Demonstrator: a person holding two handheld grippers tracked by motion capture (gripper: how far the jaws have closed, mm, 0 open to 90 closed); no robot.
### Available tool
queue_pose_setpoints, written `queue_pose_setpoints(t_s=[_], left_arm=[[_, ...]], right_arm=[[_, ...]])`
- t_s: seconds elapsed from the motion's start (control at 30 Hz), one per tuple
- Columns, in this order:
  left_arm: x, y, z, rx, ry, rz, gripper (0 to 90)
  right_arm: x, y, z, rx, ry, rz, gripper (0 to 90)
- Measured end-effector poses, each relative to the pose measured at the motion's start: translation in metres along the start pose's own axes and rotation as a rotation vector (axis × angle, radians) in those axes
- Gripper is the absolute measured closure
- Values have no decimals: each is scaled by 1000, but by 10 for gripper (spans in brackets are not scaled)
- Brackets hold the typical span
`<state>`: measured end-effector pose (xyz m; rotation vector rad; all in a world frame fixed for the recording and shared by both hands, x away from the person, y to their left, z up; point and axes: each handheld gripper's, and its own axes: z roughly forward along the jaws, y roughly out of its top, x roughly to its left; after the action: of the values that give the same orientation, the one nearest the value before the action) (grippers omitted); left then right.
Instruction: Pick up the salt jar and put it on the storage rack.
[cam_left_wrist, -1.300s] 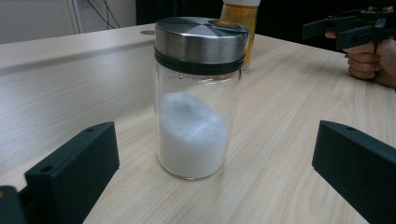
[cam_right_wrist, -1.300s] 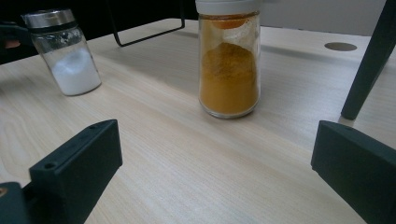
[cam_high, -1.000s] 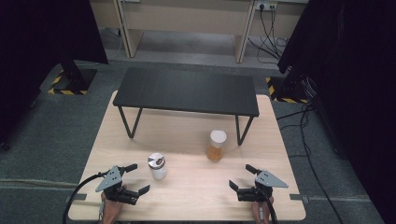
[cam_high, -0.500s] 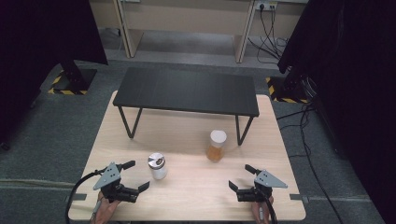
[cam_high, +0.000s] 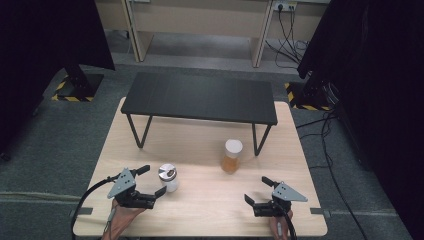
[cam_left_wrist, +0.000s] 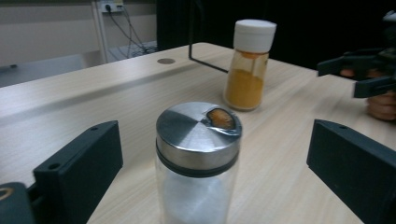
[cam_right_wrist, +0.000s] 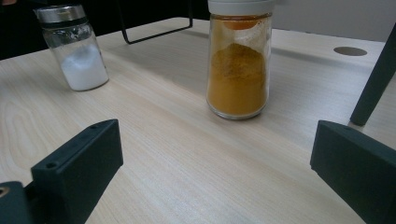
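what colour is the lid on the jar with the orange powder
White: the spice jar has a plain white lid, clearest in the left gripper view.

Silver-lidded jar (cam_left_wrist: 198, 154) of white powder, probably salt

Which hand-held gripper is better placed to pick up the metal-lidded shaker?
The left hand-held gripper. The metal-lidded shaker stands between its open jaws, which have just been closing slightly without touching it. The right hand-held gripper faces the orange spice jar instead.
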<state>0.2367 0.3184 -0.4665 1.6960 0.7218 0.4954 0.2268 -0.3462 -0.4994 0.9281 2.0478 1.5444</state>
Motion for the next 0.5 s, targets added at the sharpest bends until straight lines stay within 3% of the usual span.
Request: queue_pose_setpoints(t_s=[0.27, 0.33, 0.5], left_arm=[[-13, 0, 29, 21, 53, 20, 36], [-17, -1, 33, 28, 75, 43, 37], [-22, -5, 42, 41, 110, 55, 59]], right_arm=[[0, 0, 0, 2, 4, -1, 23], [0, 0, 0, 2, 6, -4, 23], [-1, 1, 1, 4, 8, -5, 23]])
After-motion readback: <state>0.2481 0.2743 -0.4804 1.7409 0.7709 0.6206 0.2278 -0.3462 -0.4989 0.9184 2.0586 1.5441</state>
